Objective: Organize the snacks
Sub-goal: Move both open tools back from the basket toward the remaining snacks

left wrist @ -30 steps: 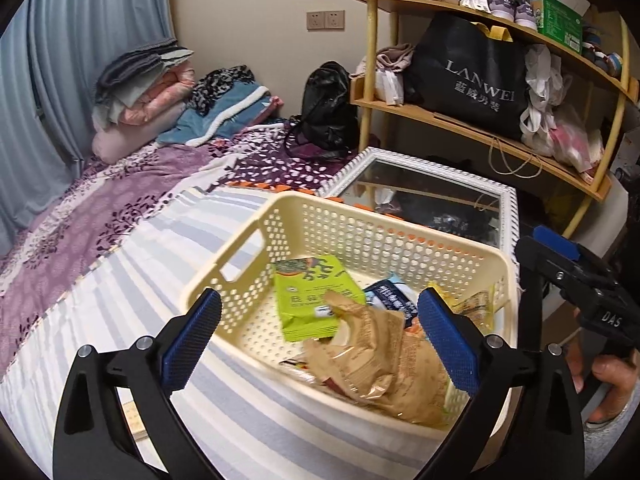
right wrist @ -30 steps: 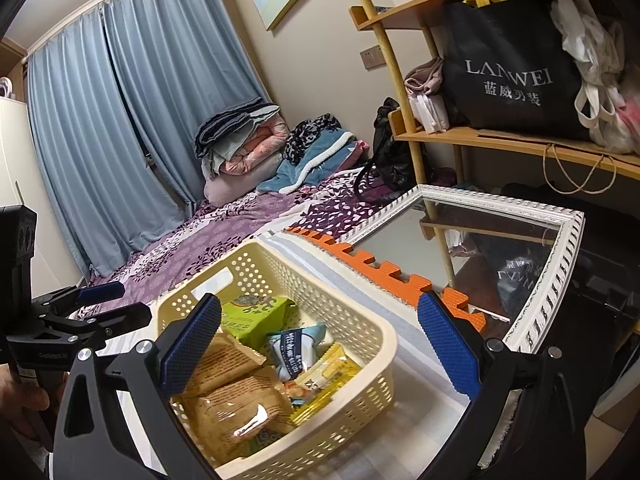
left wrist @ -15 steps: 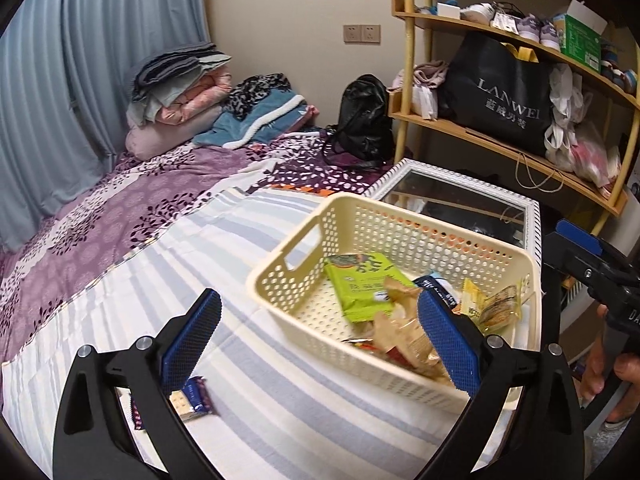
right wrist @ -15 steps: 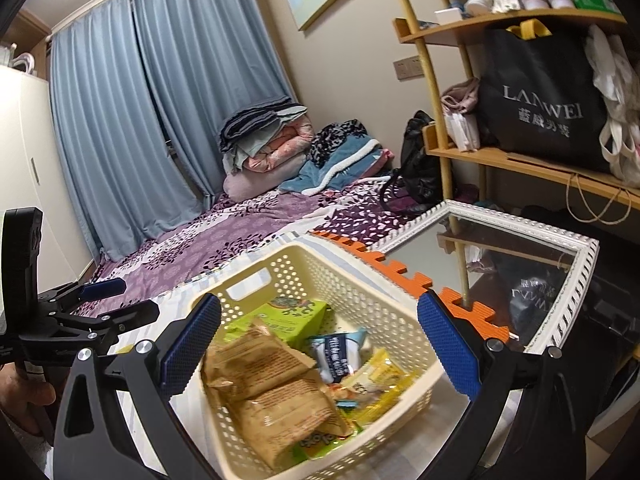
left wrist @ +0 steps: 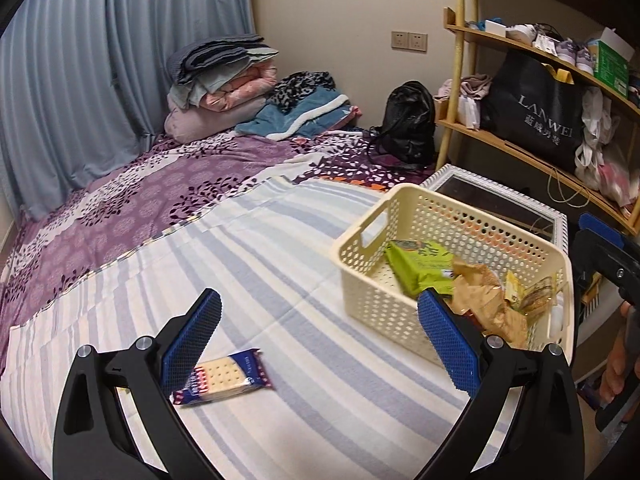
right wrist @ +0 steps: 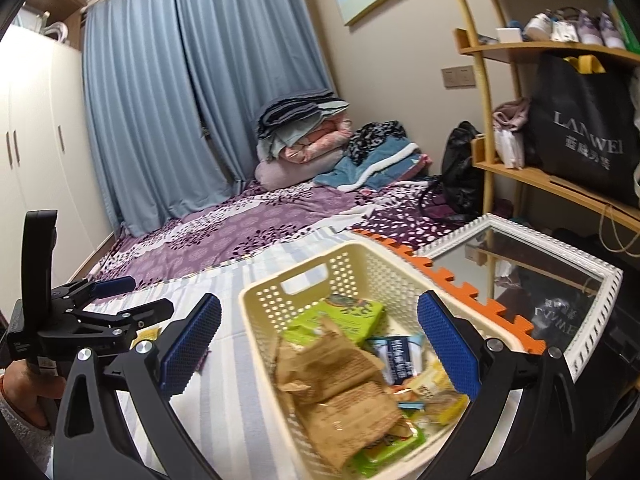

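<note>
Cream perforated plastic forms the basket (left wrist: 404, 280) that sits on the striped blue-and-white sheet (left wrist: 280, 264) spread over the bed, close to the bed's edge beside a white-framed mirror (right wrist: 532, 256) and an orange foam mat edge (right wrist: 448, 276). Inside the basket lie a green snack pack (right wrist: 340, 314), crumpled brown paper-like packets (right wrist: 336, 384), a blue-and-white packet (right wrist: 396, 356) and some yellow wrapped snacks (right wrist: 436, 396), piled loosely together. One cracker packet (left wrist: 222, 376), dark blue with pale crackers printed on it, lies flat on the sheet well apart from the basket; in the left wrist view it sits low between the left tongs (left wrist: 320, 348), partly behind the left blue pad. The left tongs are spread wide and hold nothing, hovering above the sheet with the basket just beyond their right pad. The right tongs (right wrist: 320, 348) are also spread wide and empty, hanging over the near end of the basket so that its contents show between the pads. From the right wrist view the left tongs appear at the far left, gripped by a hand (right wrist: 28, 392). Purple flowered bedding (left wrist: 132, 208), folded blankets (left wrist: 224, 76), blue curtains (right wrist: 168, 92) and a wooden shelf (left wrist: 532, 148) with a black bag (left wrist: 536, 112) fill the background.
</note>
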`<move>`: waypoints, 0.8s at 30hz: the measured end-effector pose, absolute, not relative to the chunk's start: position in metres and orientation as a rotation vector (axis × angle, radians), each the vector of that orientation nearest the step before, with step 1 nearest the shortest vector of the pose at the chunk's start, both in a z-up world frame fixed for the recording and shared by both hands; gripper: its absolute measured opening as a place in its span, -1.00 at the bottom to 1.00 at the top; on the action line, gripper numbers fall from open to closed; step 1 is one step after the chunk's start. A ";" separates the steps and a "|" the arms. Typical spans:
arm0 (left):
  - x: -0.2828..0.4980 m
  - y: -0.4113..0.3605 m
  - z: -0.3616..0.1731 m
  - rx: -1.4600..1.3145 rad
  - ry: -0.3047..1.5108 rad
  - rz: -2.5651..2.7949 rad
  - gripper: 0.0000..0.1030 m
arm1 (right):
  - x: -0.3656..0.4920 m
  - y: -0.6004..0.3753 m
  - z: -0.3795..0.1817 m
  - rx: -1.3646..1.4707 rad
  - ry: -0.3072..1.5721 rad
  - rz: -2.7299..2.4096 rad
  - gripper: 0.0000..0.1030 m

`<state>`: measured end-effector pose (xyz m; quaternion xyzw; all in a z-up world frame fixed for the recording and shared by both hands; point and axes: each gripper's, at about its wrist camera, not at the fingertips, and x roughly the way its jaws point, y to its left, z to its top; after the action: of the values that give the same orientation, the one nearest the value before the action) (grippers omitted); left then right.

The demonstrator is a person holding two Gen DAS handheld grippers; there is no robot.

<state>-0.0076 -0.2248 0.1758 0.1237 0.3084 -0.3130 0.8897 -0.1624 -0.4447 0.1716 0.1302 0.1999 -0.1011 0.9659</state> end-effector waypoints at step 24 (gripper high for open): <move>0.048 -0.077 0.145 0.095 0.749 -0.418 0.94 | -0.110 -0.361 0.159 0.177 0.516 -0.025 0.90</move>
<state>0.0484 -0.0774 0.1455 0.0458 0.3628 -0.2028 0.9084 -0.1097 -0.3607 0.1589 0.0873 0.2549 -0.0124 0.9629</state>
